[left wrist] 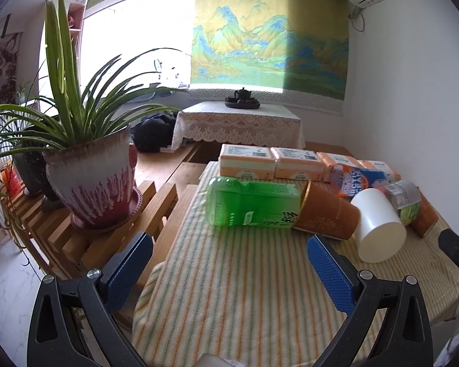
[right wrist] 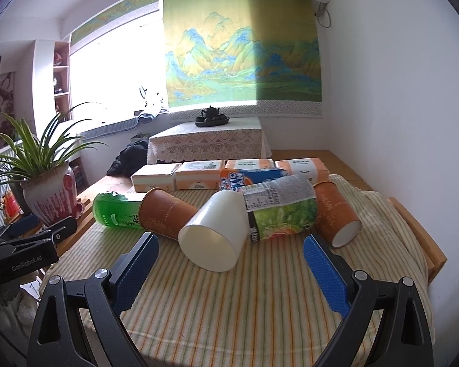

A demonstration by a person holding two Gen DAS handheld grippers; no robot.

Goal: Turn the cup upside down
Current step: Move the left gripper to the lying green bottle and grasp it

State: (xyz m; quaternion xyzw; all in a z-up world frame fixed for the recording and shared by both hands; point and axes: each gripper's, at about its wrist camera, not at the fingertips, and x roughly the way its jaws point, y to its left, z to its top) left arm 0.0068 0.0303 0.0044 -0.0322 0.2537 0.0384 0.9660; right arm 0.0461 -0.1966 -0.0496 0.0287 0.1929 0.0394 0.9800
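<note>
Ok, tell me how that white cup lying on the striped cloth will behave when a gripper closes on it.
The white cup lies on its side, so a nudge would probably roll it in a curve. It looks empty and thin-walled, so likely light and apt to dent if squeezed. The bottle touching it may shift.

At the bottom of the frame the right gripper (right wrist: pixel 229 263) stands with its blue-padded fingers (right wrist: pixel 326 275) wide apart, nothing between them. Just above, at centre, a white cup (right wrist: pixel 217 232) lies on its side on the striped cloth (right wrist: pixel 244 305), mouth toward the camera. A brown cup (right wrist: pixel 165 212) lies to its left, a green bottle (right wrist: pixel 114 211) further left.
</note>
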